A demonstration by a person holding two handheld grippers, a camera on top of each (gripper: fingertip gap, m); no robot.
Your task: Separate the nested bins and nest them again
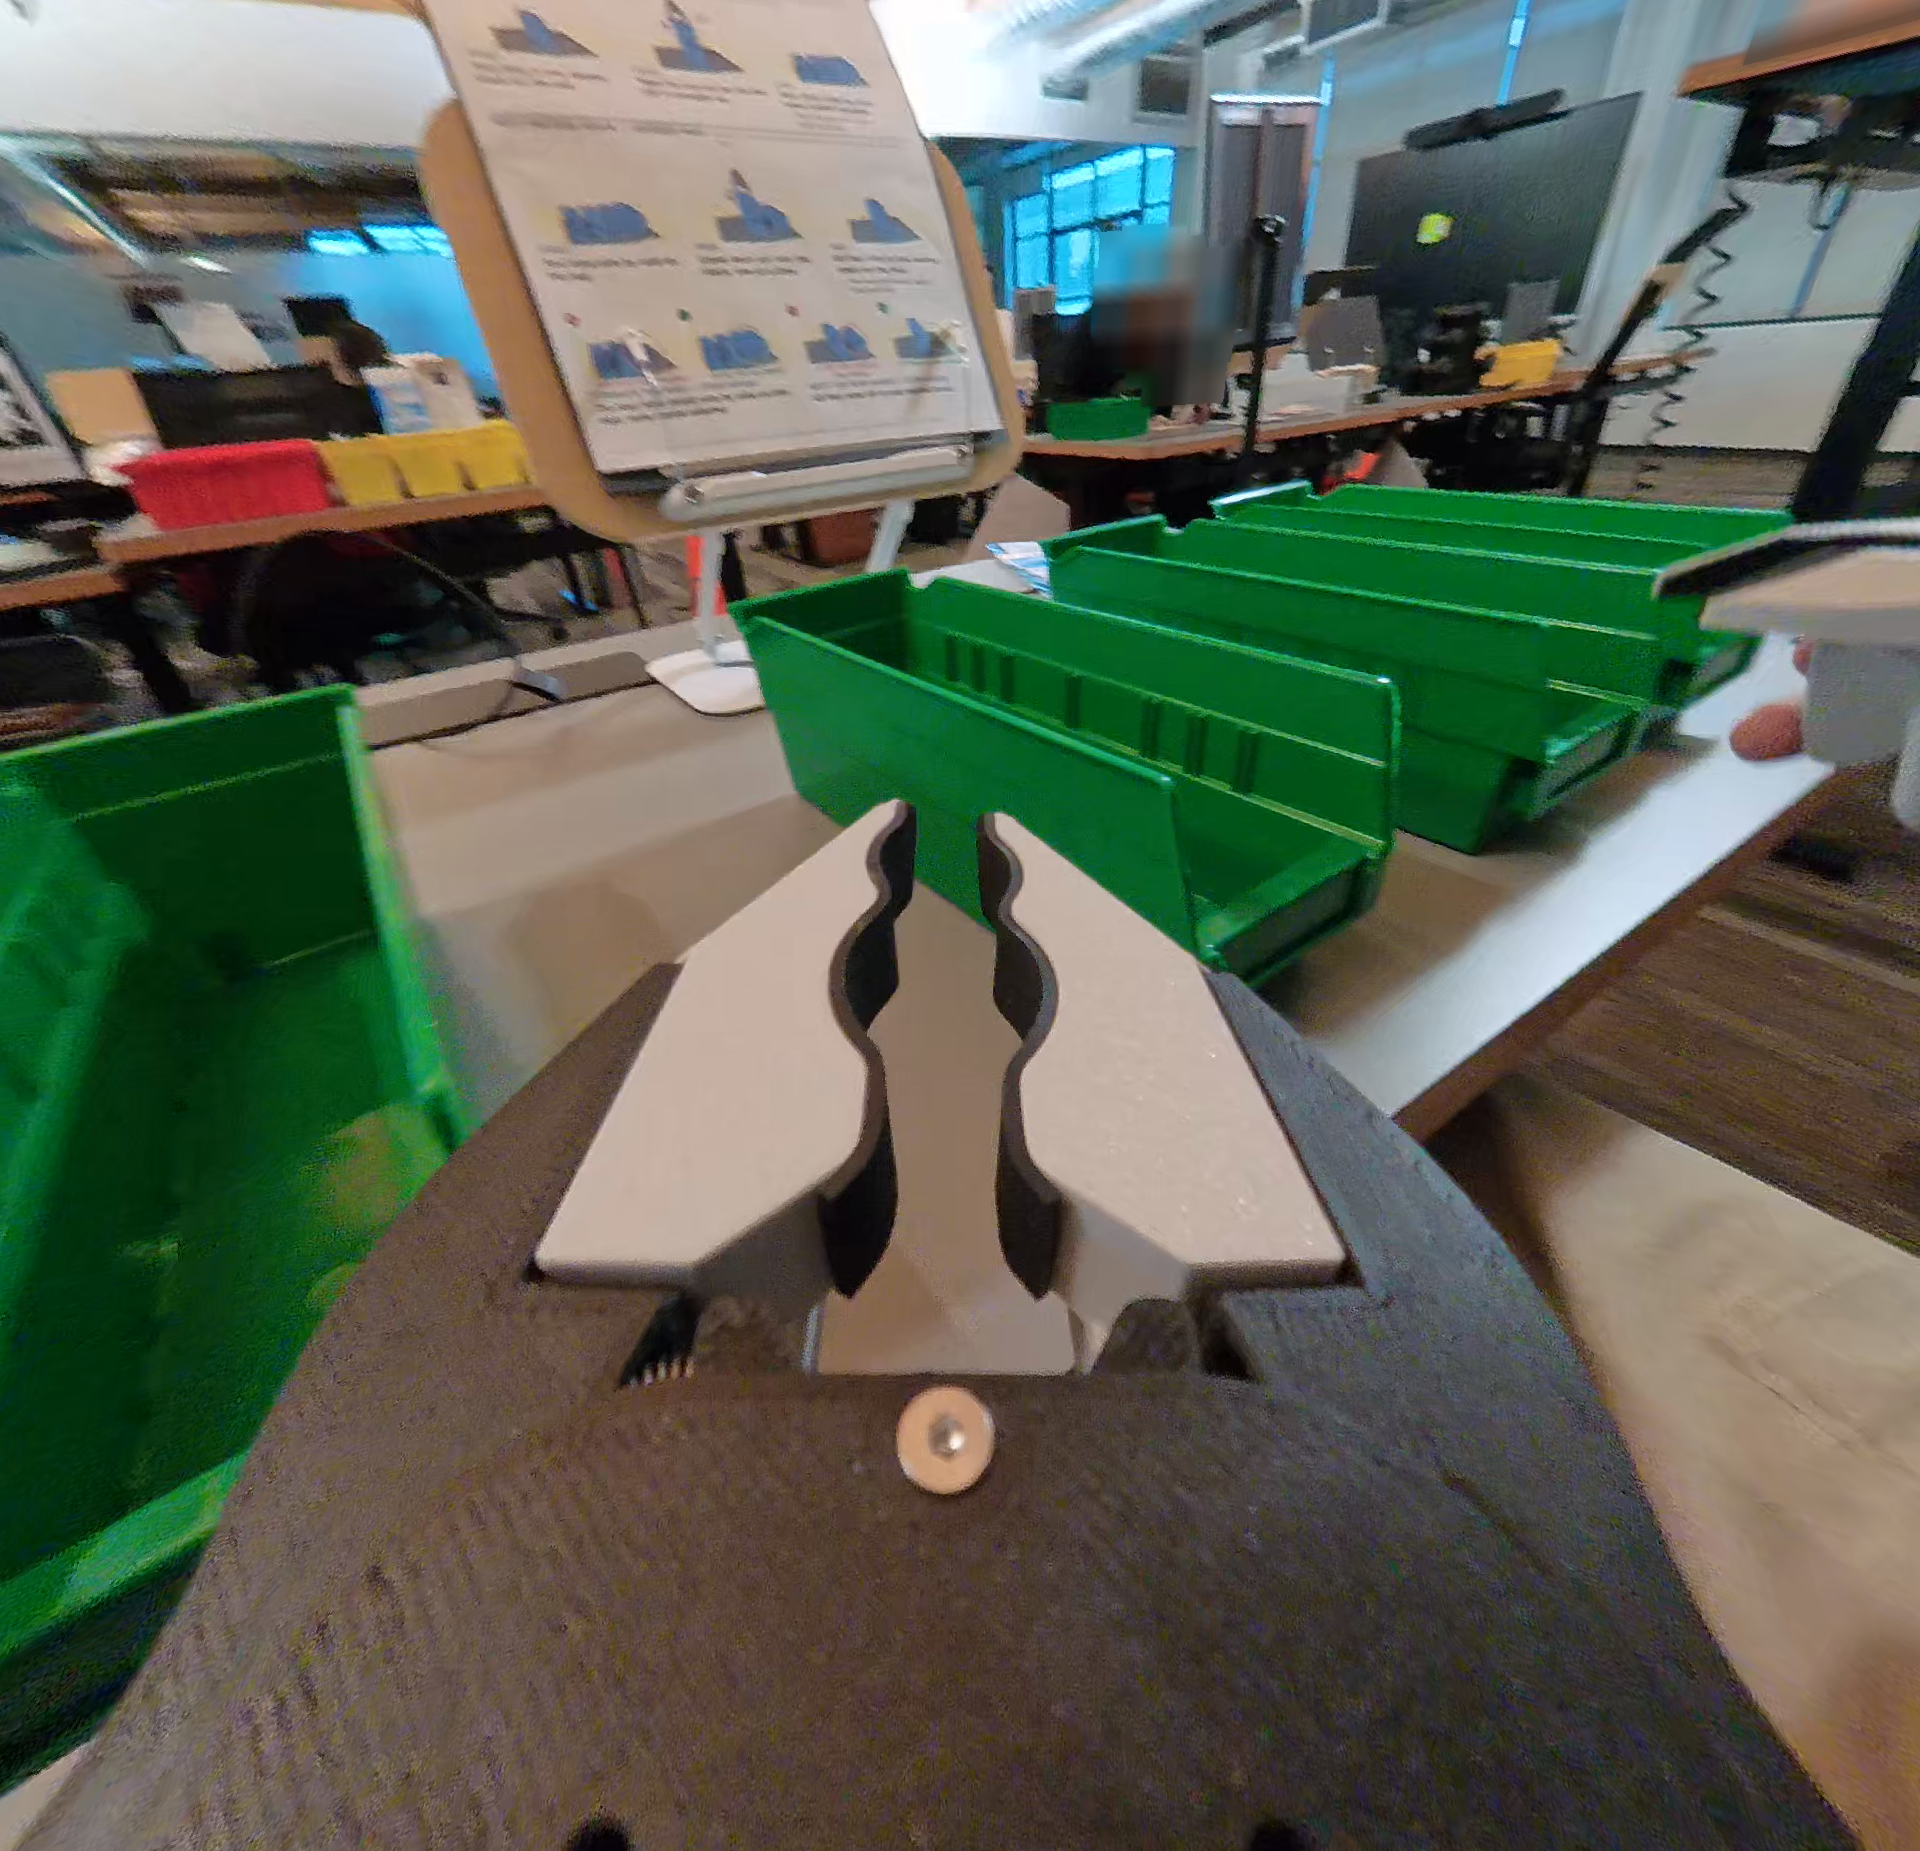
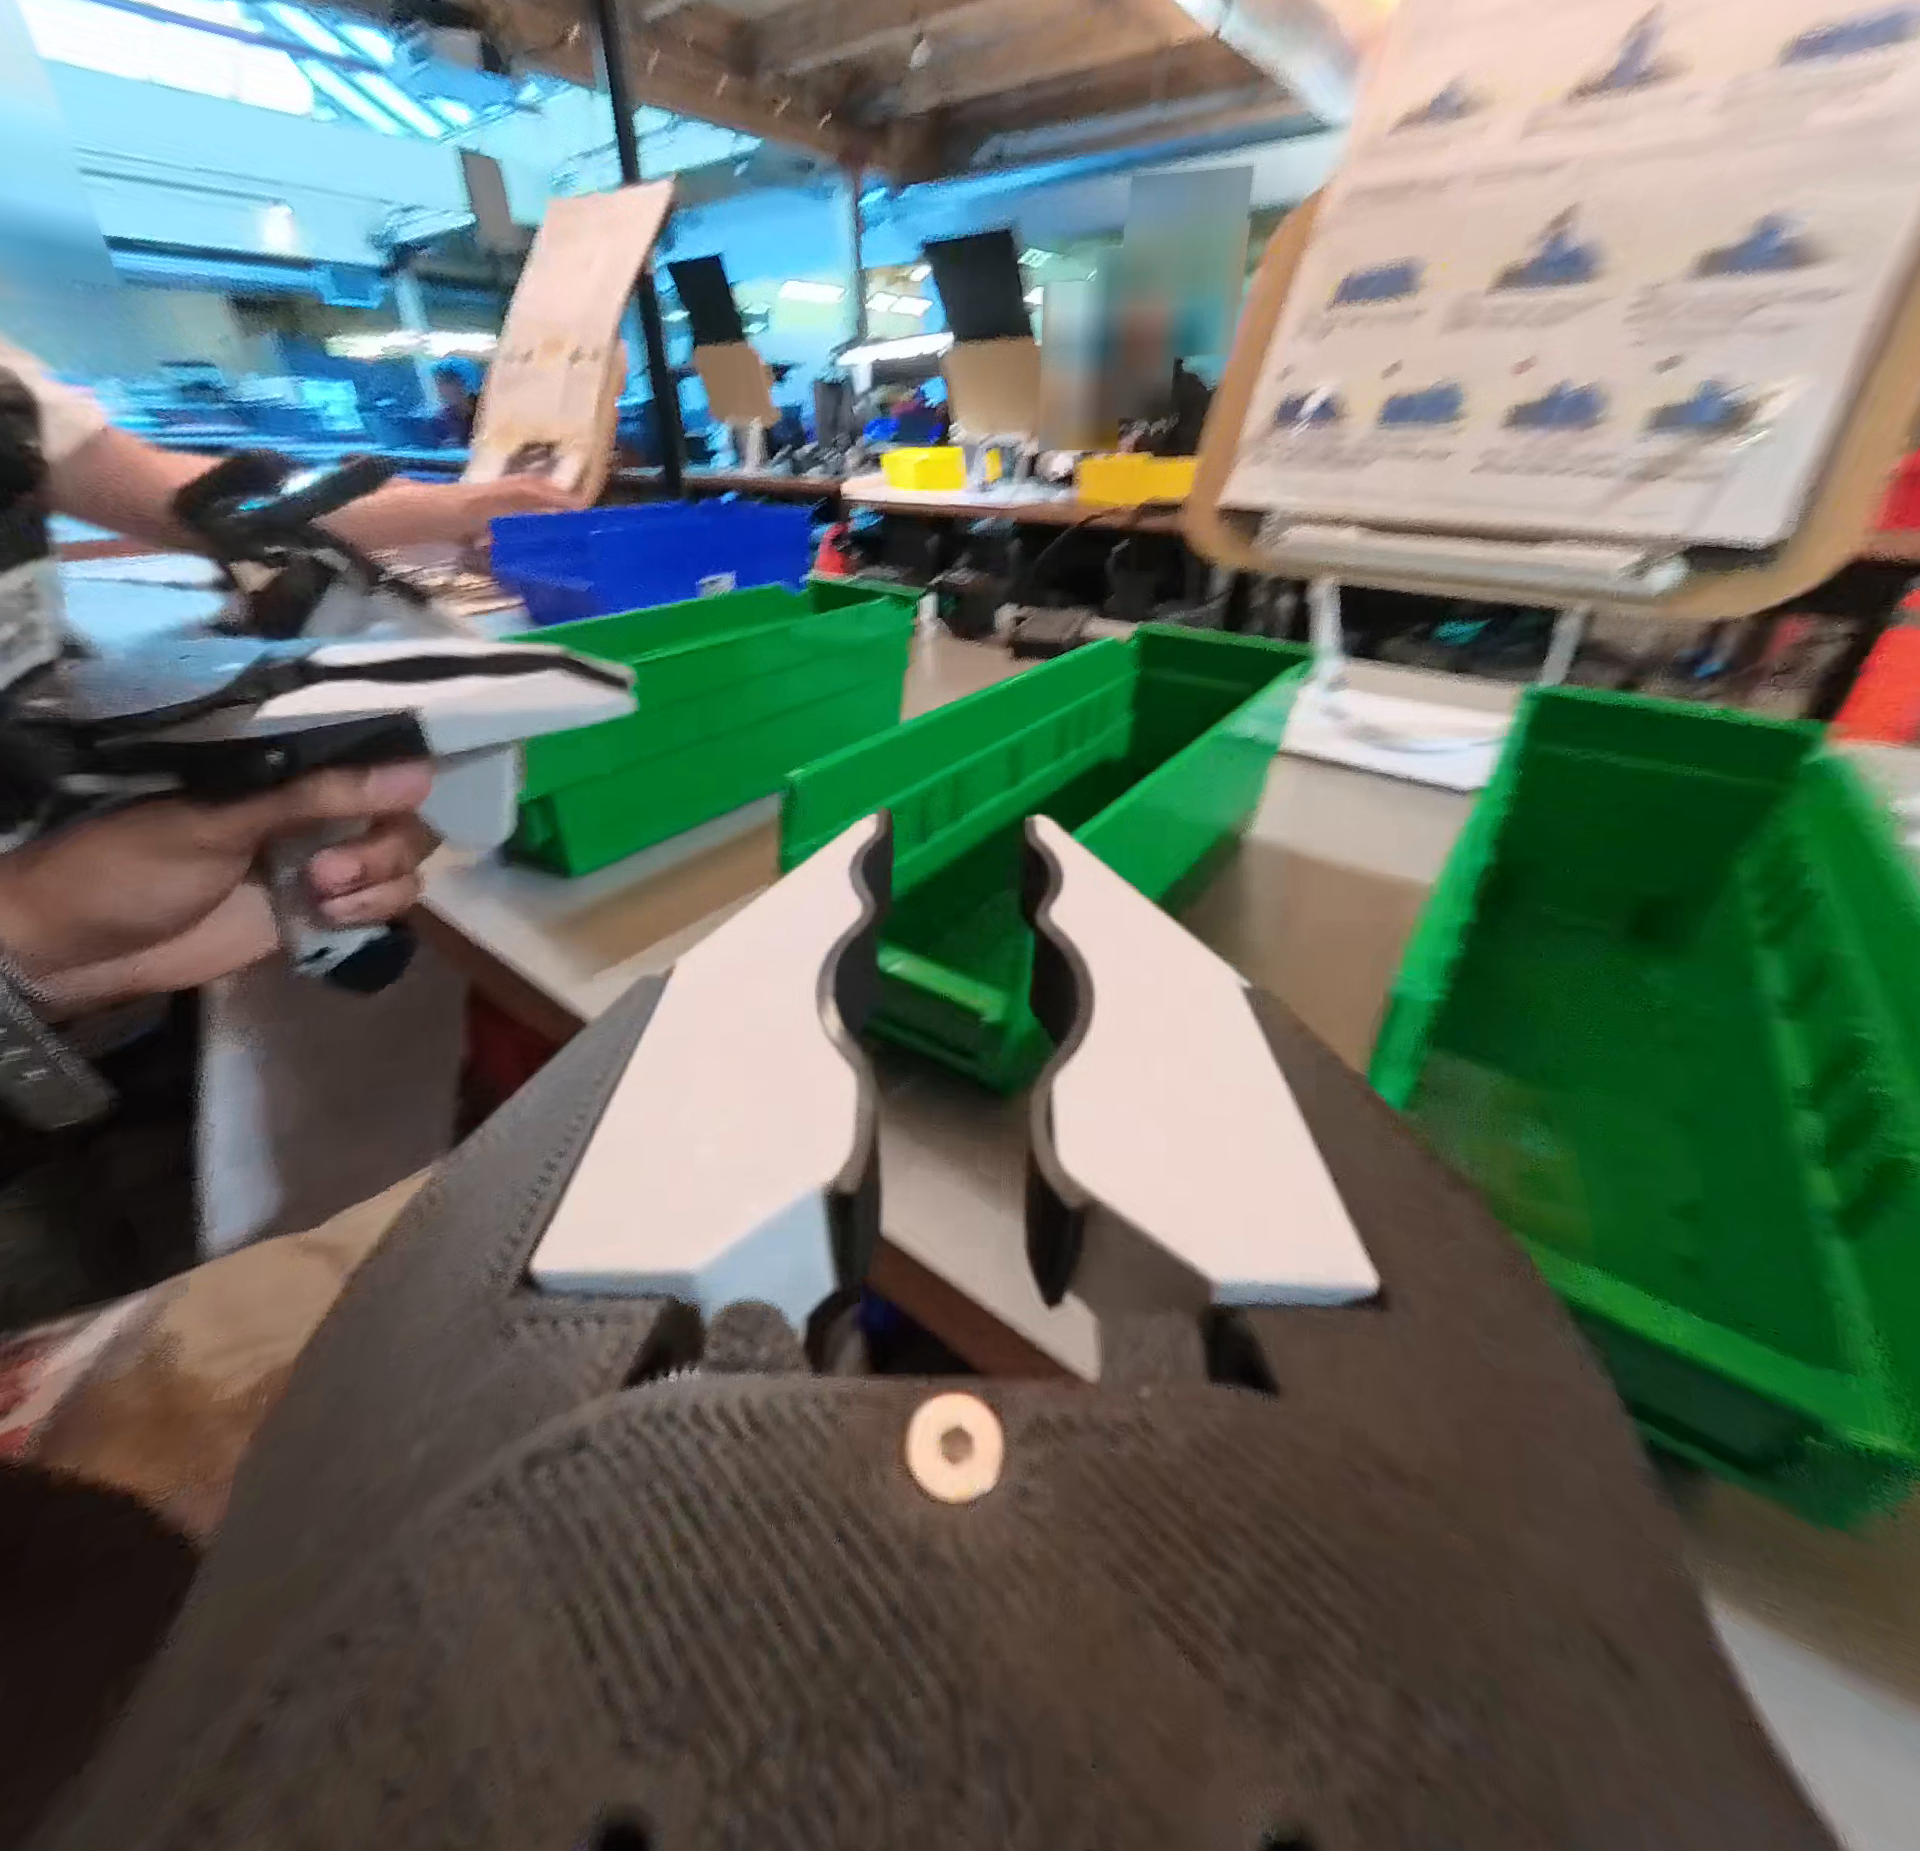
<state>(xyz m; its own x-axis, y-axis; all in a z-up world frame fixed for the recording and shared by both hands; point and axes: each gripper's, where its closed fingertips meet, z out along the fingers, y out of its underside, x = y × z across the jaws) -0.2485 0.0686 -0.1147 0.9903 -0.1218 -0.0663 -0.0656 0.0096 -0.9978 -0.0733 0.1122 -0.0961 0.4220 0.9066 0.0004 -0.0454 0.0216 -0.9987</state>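
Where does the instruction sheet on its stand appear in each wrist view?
Left wrist view: the instruction sheet is at the top centre, slightly left, above the fingertips.
Right wrist view: the sheet fills the upper right corner, blurred.
Shared landmark: the long green bin at the centre of both views, its far end near the stand.

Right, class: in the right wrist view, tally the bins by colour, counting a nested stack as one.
Green: 3 (right bin, middle bin, left stack)
Blue: 1 (blue bin)
Yellow: 2 (yellow bins)
Total: 6
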